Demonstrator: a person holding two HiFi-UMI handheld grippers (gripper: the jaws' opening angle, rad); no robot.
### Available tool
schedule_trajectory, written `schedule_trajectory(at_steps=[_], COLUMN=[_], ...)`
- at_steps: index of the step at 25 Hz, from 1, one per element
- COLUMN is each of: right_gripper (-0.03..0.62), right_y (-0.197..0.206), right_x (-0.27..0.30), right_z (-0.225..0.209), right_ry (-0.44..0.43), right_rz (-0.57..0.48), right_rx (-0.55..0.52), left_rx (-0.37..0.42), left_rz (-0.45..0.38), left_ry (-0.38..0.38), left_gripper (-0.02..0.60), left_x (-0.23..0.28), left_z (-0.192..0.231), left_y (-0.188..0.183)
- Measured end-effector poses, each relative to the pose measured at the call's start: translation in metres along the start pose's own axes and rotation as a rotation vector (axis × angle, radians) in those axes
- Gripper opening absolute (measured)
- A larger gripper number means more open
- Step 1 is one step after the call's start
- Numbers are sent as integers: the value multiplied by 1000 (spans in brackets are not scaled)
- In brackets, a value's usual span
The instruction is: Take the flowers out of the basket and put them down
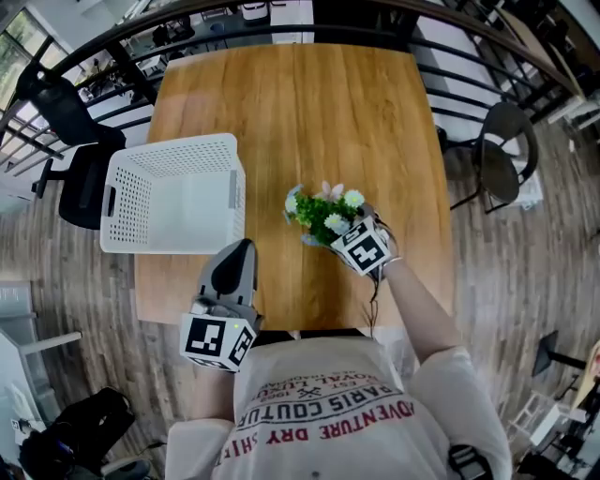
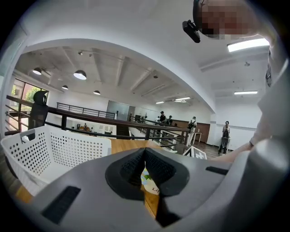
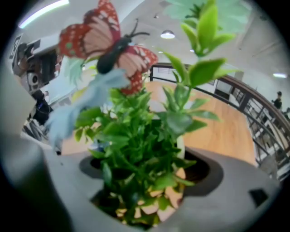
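A small bunch of green leaves with white and pink flowers (image 1: pixel 323 214) stands over the wooden table (image 1: pixel 300 103), to the right of the white perforated basket (image 1: pixel 169 147). My right gripper (image 1: pixel 341 234) is shut on the flowers from the near side. In the right gripper view the leafy stems (image 3: pixel 136 136) fill the space between the jaws of the right gripper (image 3: pixel 145 183), and a red butterfly ornament (image 3: pixel 111 41) tops them. I cannot tell whether the bunch touches the table. My left gripper (image 1: pixel 241 247) is shut and holds nothing near the table's front edge. The basket (image 2: pixel 45 149) looks empty.
Black chairs stand beside the table, one at the left (image 1: pixel 80 141) and one at the right (image 1: pixel 506 150). A dark railing (image 1: pixel 281 28) curves behind the far edge. Several people (image 2: pixel 195 124) stand far off in the hall.
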State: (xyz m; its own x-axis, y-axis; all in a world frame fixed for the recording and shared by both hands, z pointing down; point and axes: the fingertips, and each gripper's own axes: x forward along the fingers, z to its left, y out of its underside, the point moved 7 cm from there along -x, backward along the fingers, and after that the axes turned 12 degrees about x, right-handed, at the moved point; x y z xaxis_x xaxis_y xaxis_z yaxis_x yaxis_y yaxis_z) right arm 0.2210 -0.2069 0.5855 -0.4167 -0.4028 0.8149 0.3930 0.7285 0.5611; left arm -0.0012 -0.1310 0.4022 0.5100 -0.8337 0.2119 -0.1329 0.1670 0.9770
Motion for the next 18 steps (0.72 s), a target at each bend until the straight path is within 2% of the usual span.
schedule_trajectory(at_steps=[10,18], right_gripper=[488,488], right_y=[28,31], right_x=[31,38], right_z=[6,8], right_ry=[-30,-52], right_rz=[57,30], right_rx=[45,76], left_rx=[-16,-17], left_rz=[53,65], left_ry=[-18,-22], left_gripper=[26,26], left_x=[3,2], left_z=[-3,1], left_y=[18,24])
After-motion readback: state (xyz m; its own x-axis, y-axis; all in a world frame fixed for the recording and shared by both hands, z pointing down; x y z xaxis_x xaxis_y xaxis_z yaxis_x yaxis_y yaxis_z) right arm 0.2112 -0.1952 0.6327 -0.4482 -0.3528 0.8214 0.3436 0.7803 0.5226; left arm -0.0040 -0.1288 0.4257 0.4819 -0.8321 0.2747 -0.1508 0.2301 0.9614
